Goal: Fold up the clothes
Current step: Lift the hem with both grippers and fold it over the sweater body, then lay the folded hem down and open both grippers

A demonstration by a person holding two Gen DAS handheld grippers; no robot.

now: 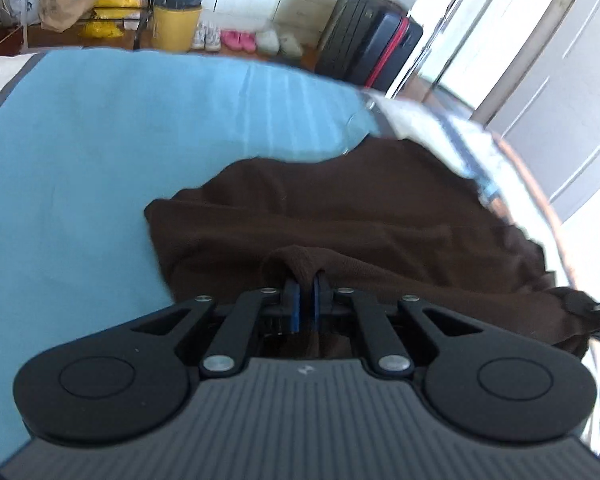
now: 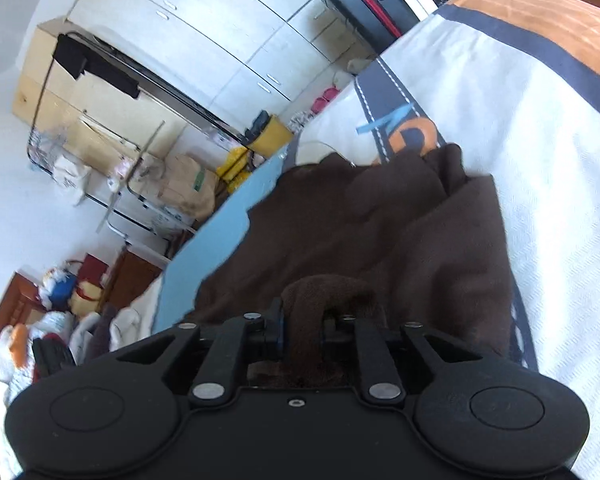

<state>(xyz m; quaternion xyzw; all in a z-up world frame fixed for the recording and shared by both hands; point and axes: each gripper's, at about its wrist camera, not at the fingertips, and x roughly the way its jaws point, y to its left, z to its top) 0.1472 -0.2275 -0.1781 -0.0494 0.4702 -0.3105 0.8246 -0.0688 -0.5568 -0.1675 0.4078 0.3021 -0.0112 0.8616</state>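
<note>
A dark brown fleece garment (image 1: 340,216) is spread rumpled on a bed (image 2: 540,160), over a light blue sheet (image 1: 80,160). A fold of it is pinched in the nearly closed left gripper (image 1: 306,284). A thicker roll is seen between the narrowly parted jaws of the right gripper (image 2: 304,320). A black suitcase (image 1: 376,52) and a yellow bin (image 1: 176,20) are seen on the floor beyond.

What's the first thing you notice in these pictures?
A big brown cloth lies rumpled on the bed, over a blue sheet. The left gripper and the right gripper each pinch a fold of it. Behind the bed stands a black suitcase with a red stripe.
</note>
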